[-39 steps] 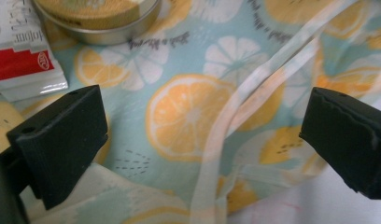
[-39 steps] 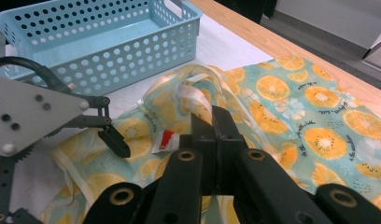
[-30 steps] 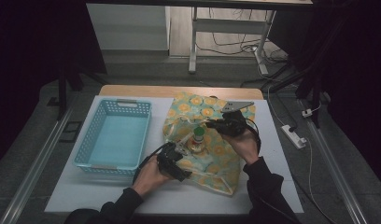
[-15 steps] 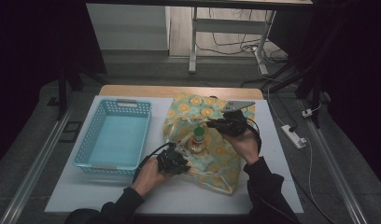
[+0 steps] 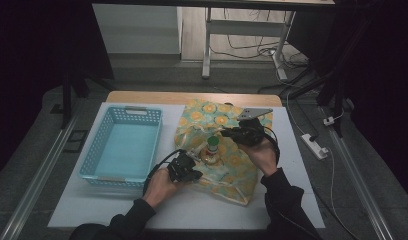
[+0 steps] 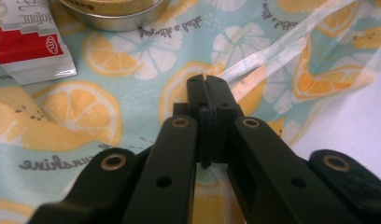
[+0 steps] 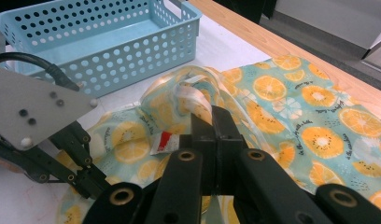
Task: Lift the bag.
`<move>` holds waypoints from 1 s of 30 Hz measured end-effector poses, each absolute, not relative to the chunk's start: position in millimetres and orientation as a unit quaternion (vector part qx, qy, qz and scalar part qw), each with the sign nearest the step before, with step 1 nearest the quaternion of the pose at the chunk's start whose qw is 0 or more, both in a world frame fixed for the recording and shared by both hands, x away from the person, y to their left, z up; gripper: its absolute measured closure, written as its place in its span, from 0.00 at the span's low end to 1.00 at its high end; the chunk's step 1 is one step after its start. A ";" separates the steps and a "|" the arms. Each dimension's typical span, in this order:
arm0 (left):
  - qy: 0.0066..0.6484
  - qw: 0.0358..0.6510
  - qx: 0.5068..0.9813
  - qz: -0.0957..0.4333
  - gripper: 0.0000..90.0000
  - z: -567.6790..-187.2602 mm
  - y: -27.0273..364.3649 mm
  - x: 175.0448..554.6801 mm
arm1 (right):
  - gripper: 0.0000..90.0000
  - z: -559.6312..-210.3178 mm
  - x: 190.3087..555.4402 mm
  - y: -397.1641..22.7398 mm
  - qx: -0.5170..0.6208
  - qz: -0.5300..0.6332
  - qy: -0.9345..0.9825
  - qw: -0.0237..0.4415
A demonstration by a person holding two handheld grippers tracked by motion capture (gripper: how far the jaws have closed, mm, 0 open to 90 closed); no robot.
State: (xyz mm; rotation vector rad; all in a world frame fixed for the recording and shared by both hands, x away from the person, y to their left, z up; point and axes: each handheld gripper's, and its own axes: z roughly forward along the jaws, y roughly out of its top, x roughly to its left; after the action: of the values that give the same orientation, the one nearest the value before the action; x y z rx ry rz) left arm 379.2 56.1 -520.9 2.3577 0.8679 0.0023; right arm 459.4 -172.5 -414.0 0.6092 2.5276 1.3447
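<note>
A lemon-print bag lies on the white mat, with a green-lidded jar standing in it. At the bag's near left edge is my left gripper; its jaws have just been closing. They now pinch a pale handle strip of the bag at the left gripper's tips. My right gripper is at the far side of the jar. In the right gripper view it is shut on the raised bag rim. The left gripper is low on the left there.
A light blue perforated basket stands left of the bag, its wall close by. A red and white packet and a metal tin lie on the bag's print. The table's wooden far edge lies beyond.
The left gripper's jaws have closed at the bag's near edge. Both hands have stayed where they were.
</note>
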 end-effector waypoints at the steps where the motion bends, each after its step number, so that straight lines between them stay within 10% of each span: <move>1: 0.328 0.312 0.892 0.001 1.00 -520.4 56.6 379.2 | 1.00 -413.9 459.5 -172.6 0.207 0.457 0.859 0.107; 30: 0.329 0.393 0.858 -0.016 1.00 -456.5 72.4 385.3 | 1.00 -391.3 451.4 -175.4 0.196 0.476 0.853 0.090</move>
State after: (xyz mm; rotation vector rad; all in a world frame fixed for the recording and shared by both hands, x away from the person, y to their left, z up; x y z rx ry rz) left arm 385.3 72.4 -456.5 2.1779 0.8360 -0.0402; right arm 451.4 -175.4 -391.3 0.5841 2.5352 1.4151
